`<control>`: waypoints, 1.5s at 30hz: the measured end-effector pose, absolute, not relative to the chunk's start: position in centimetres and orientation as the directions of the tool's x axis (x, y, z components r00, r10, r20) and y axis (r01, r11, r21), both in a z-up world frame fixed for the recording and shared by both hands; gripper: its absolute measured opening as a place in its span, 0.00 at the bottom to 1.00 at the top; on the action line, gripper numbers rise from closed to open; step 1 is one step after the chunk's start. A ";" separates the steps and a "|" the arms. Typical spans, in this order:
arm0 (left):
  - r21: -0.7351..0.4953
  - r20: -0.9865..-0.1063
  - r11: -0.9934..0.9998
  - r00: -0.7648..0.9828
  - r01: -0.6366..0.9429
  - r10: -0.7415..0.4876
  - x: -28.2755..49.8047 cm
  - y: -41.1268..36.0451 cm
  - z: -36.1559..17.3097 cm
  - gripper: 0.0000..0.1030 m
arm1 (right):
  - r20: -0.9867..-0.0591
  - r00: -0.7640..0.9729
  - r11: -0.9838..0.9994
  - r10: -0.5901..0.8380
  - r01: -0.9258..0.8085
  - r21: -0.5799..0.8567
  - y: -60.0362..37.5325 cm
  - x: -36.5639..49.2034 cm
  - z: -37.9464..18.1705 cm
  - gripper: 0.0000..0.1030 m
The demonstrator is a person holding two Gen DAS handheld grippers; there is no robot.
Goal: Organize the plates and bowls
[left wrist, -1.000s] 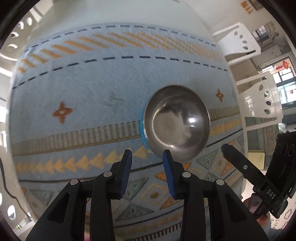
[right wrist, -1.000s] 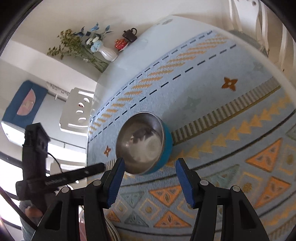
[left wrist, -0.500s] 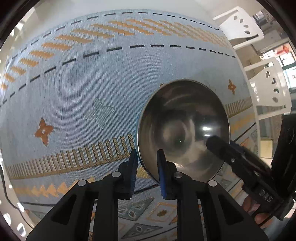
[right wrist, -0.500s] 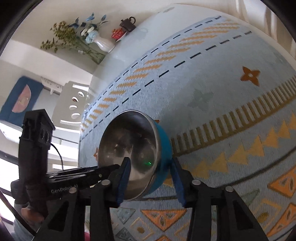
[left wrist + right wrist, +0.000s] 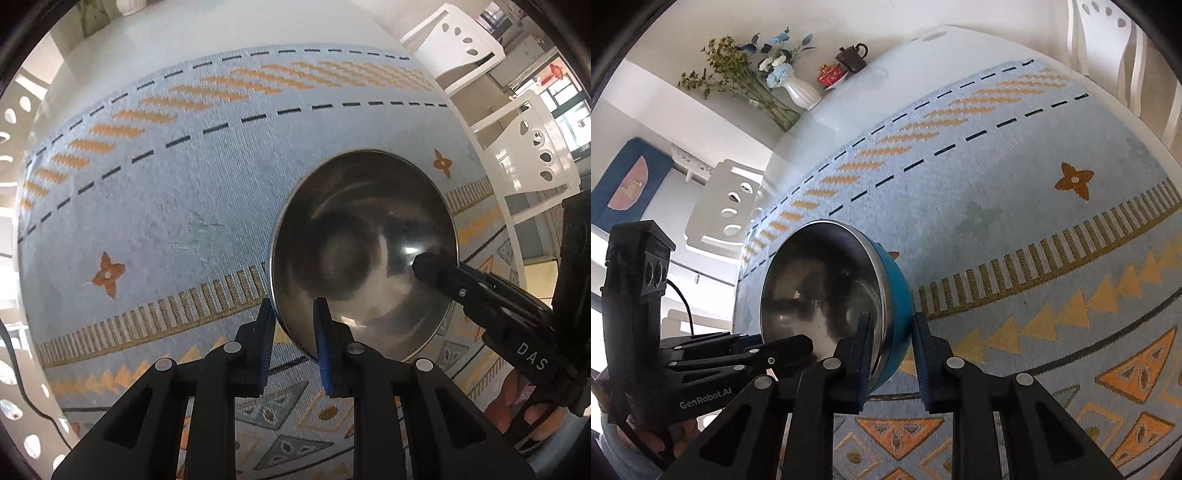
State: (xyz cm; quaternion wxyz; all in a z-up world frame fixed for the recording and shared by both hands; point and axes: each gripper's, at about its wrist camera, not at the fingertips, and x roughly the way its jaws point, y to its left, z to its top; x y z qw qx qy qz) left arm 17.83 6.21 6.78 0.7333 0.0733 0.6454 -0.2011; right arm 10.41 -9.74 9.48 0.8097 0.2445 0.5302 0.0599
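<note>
The bowl (image 5: 364, 254), steel inside and blue outside, sits on the patterned cloth (image 5: 155, 206) that covers the surface; both sets of fingers are clamped on its rim from opposite sides. In the left wrist view the left gripper (image 5: 293, 332) has the near rim between its blue pads, one finger outside the wall and one inside the steel hollow; the right gripper (image 5: 436, 267) reaches in from the right of those fingers, its tip over the far rim. In the right wrist view the right gripper (image 5: 890, 339) pinches the near wall, the left finger inside the bowl (image 5: 827, 291) and the right finger against the blue outer side; the left gripper (image 5: 798, 345) comes in from the left, its fingers on the rim there. Beyond the fingers, at the far edge of the surface (image 5: 894, 74), stand a white vase of flowers (image 5: 801, 92), a small red dish (image 5: 831, 75) and a dark teapot (image 5: 853, 59); white chairs (image 5: 532, 147) stand just beside the surface.
</note>
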 end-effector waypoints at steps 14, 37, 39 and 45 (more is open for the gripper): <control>-0.124 -0.964 0.906 0.167 0.404 -0.206 14.2 7.1 11.0 0.18 | -0.808 0.468 0.883 0.357 0.113 0.456 -8.4 7.8 12.7 0.20; -0.151 -0.912 0.948 0.331 0.280 -0.243 6.2 13.0 16.9 0.19 | -0.762 0.530 0.912 0.371 -0.056 0.406 -3.0 2.0 19.4 0.20; -0.142 -0.907 0.957 0.353 0.254 -0.228 5.2 14.0 17.5 0.19 | -0.755 0.530 0.909 0.387 -0.083 0.408 -2.1 1.7 19.9 0.20; -0.126 -0.894 0.976 0.407 0.177 -0.189 1.9 17.5 19.7 0.19 | -0.736 0.504 0.889 0.451 -0.179 0.422 1.0 0.9 21.3 0.20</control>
